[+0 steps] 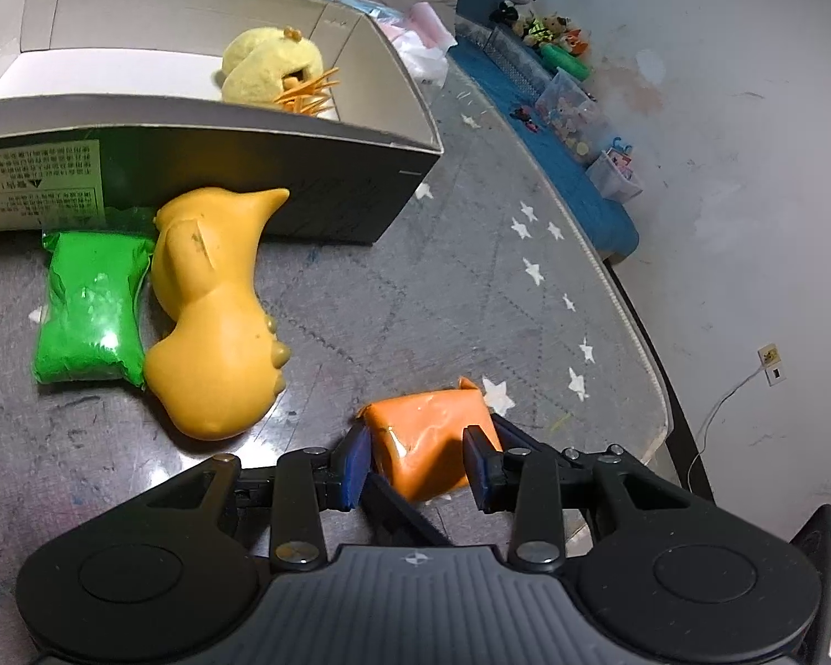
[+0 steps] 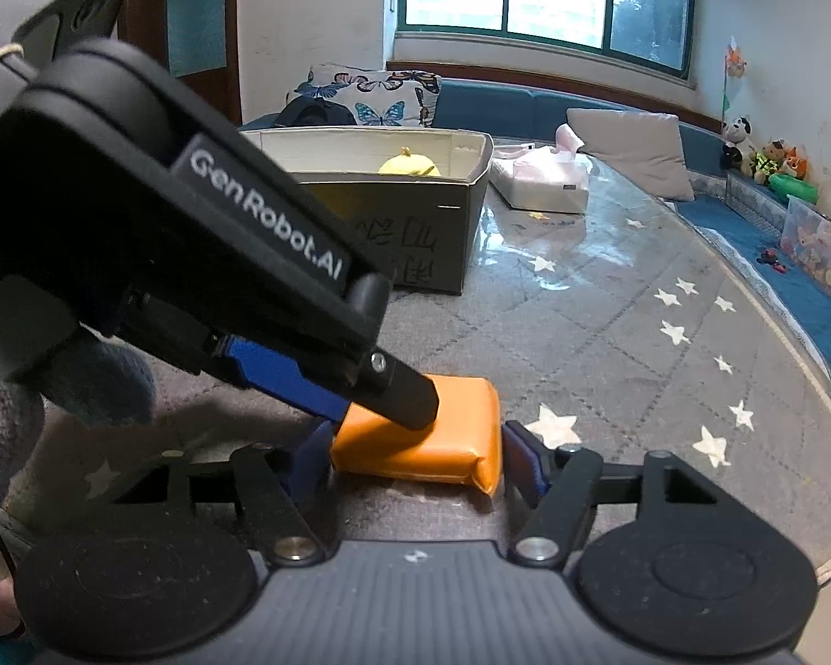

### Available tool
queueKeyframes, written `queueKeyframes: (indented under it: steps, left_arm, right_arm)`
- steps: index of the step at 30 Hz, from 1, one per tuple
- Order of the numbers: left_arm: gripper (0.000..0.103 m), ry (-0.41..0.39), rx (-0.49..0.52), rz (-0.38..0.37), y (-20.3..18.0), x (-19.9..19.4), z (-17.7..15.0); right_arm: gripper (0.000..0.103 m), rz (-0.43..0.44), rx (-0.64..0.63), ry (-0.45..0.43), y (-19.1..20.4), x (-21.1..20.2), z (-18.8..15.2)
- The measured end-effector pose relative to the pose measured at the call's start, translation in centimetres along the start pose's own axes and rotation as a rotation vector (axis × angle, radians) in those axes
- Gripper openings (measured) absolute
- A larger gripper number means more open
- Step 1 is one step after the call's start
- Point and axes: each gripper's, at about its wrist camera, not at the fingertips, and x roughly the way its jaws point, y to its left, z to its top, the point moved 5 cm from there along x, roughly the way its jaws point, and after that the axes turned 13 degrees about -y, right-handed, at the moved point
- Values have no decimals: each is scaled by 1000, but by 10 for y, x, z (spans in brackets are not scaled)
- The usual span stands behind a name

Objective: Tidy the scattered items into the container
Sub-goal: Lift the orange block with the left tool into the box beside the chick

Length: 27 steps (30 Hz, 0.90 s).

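Note:
An orange packet (image 1: 432, 432) lies on the grey star-patterned table (image 1: 471, 288). My left gripper (image 1: 418, 457) is shut on it, a blue pad pressing each side. In the right wrist view the same orange packet (image 2: 432, 443) sits between the pads of my right gripper (image 2: 415, 457), which stand just off its ends, open. The left gripper's finger (image 2: 410, 399) crosses over the packet from the upper left. A green packet (image 1: 91, 310) and a yellow rubber toy (image 1: 216, 321) lie against the cardboard box (image 1: 282, 188). A yellow plush (image 1: 271, 66) sits inside the box.
A white tissue pack (image 2: 543, 188) lies right of the box (image 2: 432, 233). The curved table edge (image 2: 792, 349) runs along the right, with a blue bench, a grey cushion (image 2: 631, 149) and toy bins beyond. A gloved hand (image 2: 5, 415) is at the left.

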Motion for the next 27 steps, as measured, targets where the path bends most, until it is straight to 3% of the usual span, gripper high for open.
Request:
queueKeyframes:
  steps: [11, 27]
  left_arm:
    - [39, -7, -29, -13, 2, -5, 0]
    - [39, -145, -28, -20, -8, -42, 42]
  right_arm:
    - [64, 6, 10, -2, 2, -4, 2]
    - [64, 43, -76, -105, 9, -5, 54]
